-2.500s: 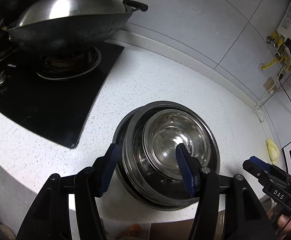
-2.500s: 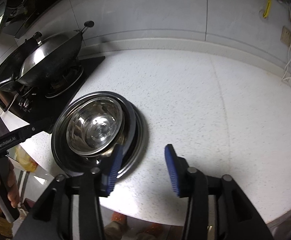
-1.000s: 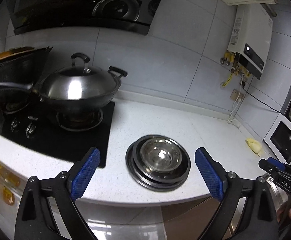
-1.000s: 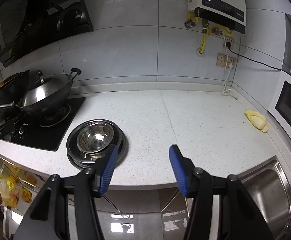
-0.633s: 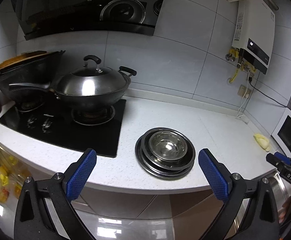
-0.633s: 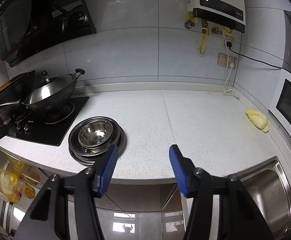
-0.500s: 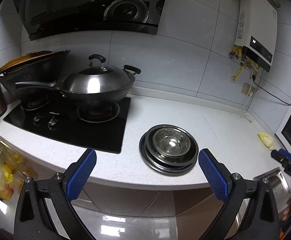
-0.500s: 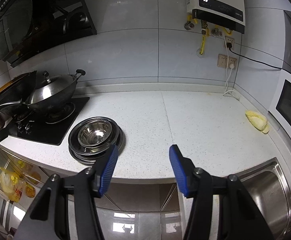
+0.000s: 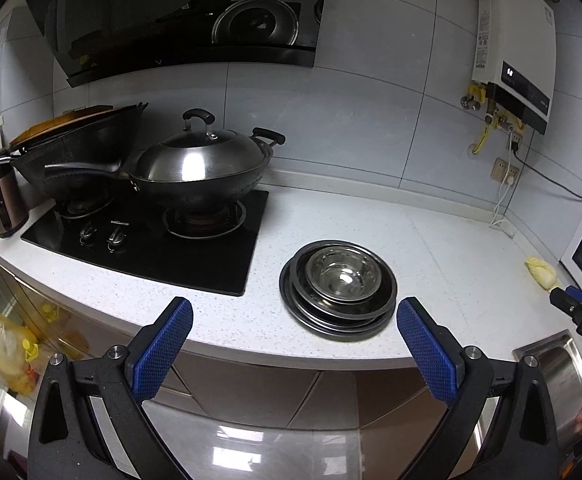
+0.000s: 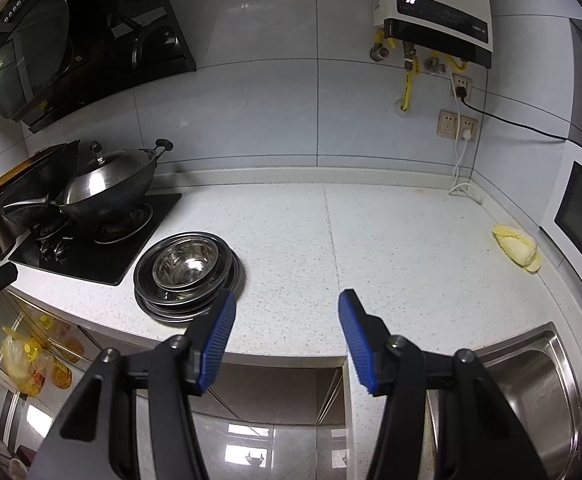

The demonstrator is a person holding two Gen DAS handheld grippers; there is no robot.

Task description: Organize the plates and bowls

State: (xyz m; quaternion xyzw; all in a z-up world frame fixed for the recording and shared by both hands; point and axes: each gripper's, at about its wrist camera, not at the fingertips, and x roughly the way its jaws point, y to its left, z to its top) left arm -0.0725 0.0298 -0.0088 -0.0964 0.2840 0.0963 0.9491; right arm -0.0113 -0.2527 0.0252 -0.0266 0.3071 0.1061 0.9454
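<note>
On the white countertop (image 9: 431, 248) the nested bowls and plates (image 9: 338, 286) sit beyond both grippers' jaws — all apart, holding nothing.

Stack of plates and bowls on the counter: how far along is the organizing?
Done, it seems: the steel bowl sits nested atop the plates, one stack on the countertop beside the stove. In hand: nothing; the left claw and right claw are both open and empty, short of the counter edge. Left: no other loose dishes visible, so likely nothing.
</note>
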